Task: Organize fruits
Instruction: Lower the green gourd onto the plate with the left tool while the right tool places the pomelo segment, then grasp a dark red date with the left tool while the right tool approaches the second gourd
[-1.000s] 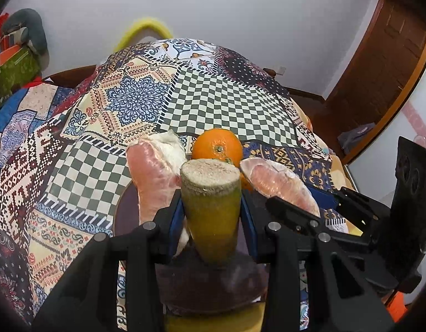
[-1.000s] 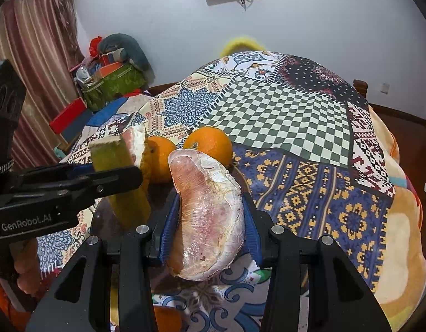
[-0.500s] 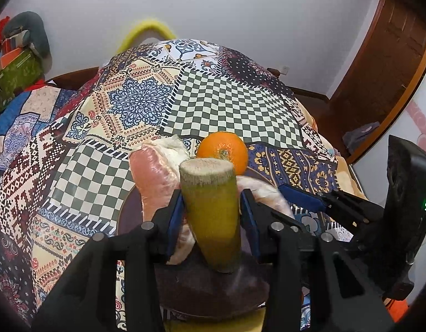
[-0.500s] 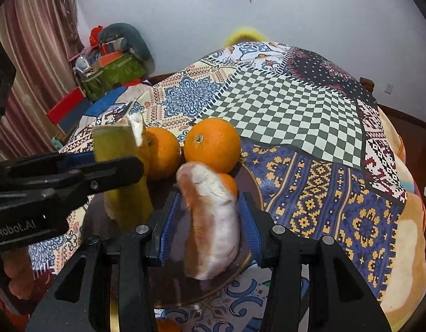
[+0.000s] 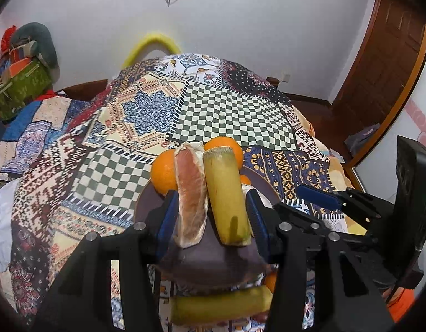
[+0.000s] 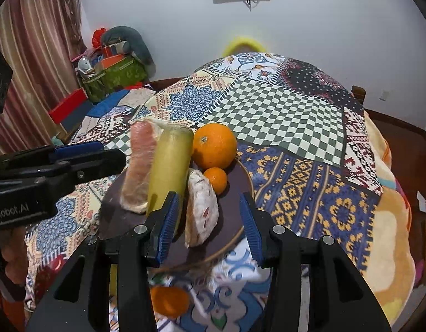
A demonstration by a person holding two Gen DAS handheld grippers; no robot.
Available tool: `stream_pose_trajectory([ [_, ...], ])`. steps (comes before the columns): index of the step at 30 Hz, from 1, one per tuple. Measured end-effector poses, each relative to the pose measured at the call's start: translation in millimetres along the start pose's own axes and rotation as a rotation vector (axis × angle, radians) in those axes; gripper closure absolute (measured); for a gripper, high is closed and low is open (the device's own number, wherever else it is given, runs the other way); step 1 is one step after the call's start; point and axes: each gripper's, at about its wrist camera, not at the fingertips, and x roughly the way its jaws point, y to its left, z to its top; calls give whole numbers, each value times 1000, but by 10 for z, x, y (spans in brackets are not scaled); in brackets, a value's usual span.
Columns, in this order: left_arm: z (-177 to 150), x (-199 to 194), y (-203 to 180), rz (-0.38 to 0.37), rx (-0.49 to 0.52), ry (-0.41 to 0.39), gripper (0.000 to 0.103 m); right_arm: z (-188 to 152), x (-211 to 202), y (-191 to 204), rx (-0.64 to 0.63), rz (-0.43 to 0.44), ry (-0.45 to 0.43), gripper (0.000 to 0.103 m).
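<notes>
A dark plate (image 5: 213, 260) (image 6: 240, 177) on the patterned cloth holds a yellow-green cane piece (image 5: 226, 196) (image 6: 168, 174), a pink pomelo wedge (image 5: 189, 193) (image 6: 138, 166), a second wrapped pomelo wedge (image 6: 202, 207), a large orange (image 6: 214, 145) (image 5: 224, 145), another orange (image 5: 164, 171) and a small orange (image 6: 216, 179). My left gripper (image 5: 210, 224) is open, its jaws standing either side of the cane piece and pink wedge. My right gripper (image 6: 210, 221) is open around the wrapped wedge, which rests on the plate.
Another cane piece (image 5: 221, 307) and a small orange (image 6: 170, 301) lie on the cloth in front of the plate. The cloth-covered table (image 6: 282, 110) stretches back to a white wall. Bags and boxes (image 6: 116, 72) stand at the left; a wooden door (image 5: 384, 55) at the right.
Both grippers have opened and drawn back a little. The cane piece and the wrapped pomelo wedge now rest on the plate, released.
</notes>
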Motion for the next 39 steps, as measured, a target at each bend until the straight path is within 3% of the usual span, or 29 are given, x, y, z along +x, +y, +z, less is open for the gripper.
stream_pose_trajectory([
  [13, -351, -651, -100, 27, -4, -54, 53, -208, -616, 176, -7, -6, -59, 61],
  [19, -589, -823, -153, 29, -5, -41, 53, -369, -788, 247, -13, -10, -58, 61],
  [30, -1164, -738, -163, 51, -20, 71, 53, -794, -898, 336, -31, -17, -2, 60],
  [39, -1401, -418, -144, 35, -41, 151, 55, -980, -849, 289, -23, -34, 42, 60],
])
